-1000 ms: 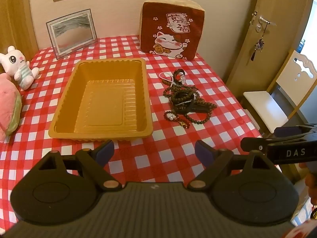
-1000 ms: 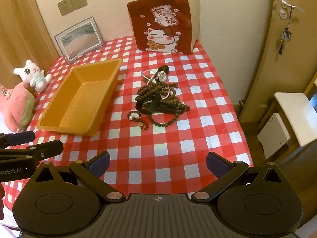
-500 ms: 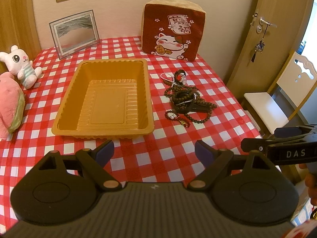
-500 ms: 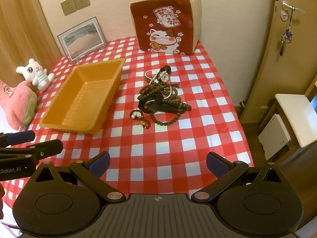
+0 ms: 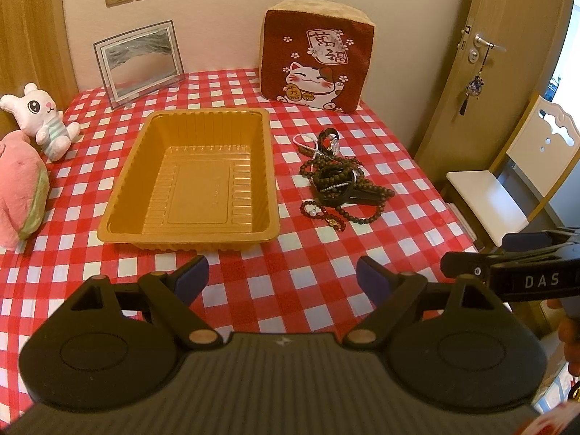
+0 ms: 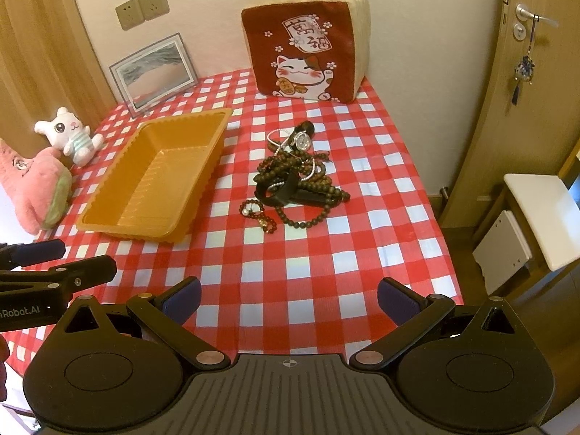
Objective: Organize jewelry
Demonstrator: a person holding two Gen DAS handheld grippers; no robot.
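Both tools, left and right, gape wide, with the jewelry pile well ahead beside the tray.

From my left gripper, jaws spread over bare checked cloth, the way toward 12 o'clock meets the orange tray almost at once, its near wall just beyond my fingertips. At 1 o'clock open cloth runs to the jewelry pile, beside the tray but apart from it. From my right gripper, 12 o'clock lies open to that pile; the cat cushion closes the far edge.
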